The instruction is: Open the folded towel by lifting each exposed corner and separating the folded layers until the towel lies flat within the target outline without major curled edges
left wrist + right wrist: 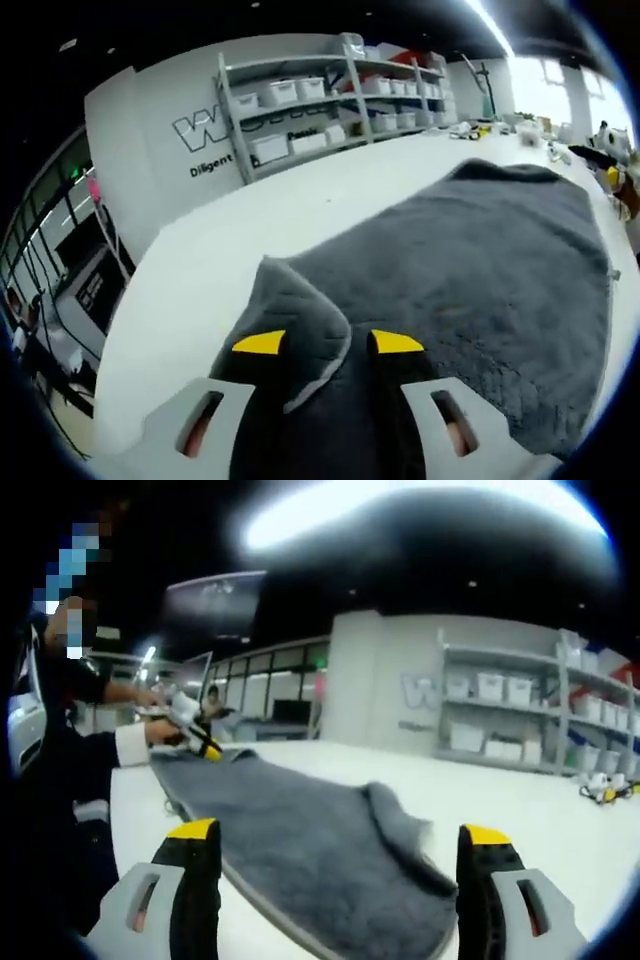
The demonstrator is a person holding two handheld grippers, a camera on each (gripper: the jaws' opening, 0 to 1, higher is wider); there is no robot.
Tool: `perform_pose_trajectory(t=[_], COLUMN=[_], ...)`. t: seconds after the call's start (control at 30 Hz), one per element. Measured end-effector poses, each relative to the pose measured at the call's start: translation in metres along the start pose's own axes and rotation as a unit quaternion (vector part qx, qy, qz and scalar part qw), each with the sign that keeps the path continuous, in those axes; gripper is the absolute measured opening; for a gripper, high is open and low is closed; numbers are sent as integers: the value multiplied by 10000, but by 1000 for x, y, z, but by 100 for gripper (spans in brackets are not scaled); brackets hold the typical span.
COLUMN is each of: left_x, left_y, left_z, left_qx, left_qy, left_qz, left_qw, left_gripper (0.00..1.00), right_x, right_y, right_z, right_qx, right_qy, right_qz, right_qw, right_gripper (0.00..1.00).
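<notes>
In the left gripper view, a corner of the grey towel (470,260) is seen pinched between the yellow-tipped jaws of the left gripper (328,343); the jaws are clenched on the cloth, and the gripped corner rises in a peak above them, its lighter hem showing. Beyond that peak, most of the towel is spread across the white table (220,260), with its far edge slightly humped. Grey shelving (330,100) loaded with white bins is seen against a wall with lettering, and small items are scattered at the far end of the table.

In the right gripper view, the right gripper (340,830) is seen with its jaws set wide apart and nothing between them; it is released, and the towel (300,850) lies on the table (520,800) past the jaws. From this side, a rumpled fold is visible near the towel's middle, and the cloth is seen stretching away to the far left, where the left gripper (205,745) is held by a person's hand (160,730) at the lifted corner. The person's dark sleeve (85,750) and white cuff appear at the left, and the same shelving (500,705) stands at the right.
</notes>
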State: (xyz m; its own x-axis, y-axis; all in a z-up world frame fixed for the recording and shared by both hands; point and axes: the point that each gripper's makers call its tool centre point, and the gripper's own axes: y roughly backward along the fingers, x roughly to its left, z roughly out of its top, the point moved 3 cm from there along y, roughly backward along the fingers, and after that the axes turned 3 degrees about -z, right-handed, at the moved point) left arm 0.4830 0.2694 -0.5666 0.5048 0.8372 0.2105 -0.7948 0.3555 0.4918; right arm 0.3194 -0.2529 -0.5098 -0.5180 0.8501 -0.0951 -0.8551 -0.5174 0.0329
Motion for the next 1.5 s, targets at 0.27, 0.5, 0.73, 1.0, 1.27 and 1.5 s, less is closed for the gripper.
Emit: perform_pose_trajectory(t=[0.27, 0.5, 0.73, 1.0, 1.27, 1.5], left_x=[0, -1, 3, 7, 20, 28], left_y=[-4, -8, -9, -5, 0, 4], left_z=[-4, -5, -3, 1, 8, 12], left_qx=[107, 122, 148, 84, -44, -131], left_qy=[-98, 7, 34, 105, 164, 196], left_qz=[-18, -124, -130, -110, 76, 200], left_qw=[9999, 9998, 9998, 9998, 9998, 9995], left_gripper=[16, 8, 4, 3, 2, 2], right_x=[-3, -6, -7, -8, -7, -6], right_y=[2, 4, 4, 2, 0, -1], right_z=[0, -2, -2, -3, -4, -5], right_qx=[-33, -19, -10, 3, 36, 70], right_qy=[-6, -15, -5, -30, -14, -10], right_qz=[-29, -77, -87, -99, -91, -93], right_qw=[10000, 10000, 10000, 9999, 10000, 9999], right_gripper=[99, 99, 99, 98, 98, 98])
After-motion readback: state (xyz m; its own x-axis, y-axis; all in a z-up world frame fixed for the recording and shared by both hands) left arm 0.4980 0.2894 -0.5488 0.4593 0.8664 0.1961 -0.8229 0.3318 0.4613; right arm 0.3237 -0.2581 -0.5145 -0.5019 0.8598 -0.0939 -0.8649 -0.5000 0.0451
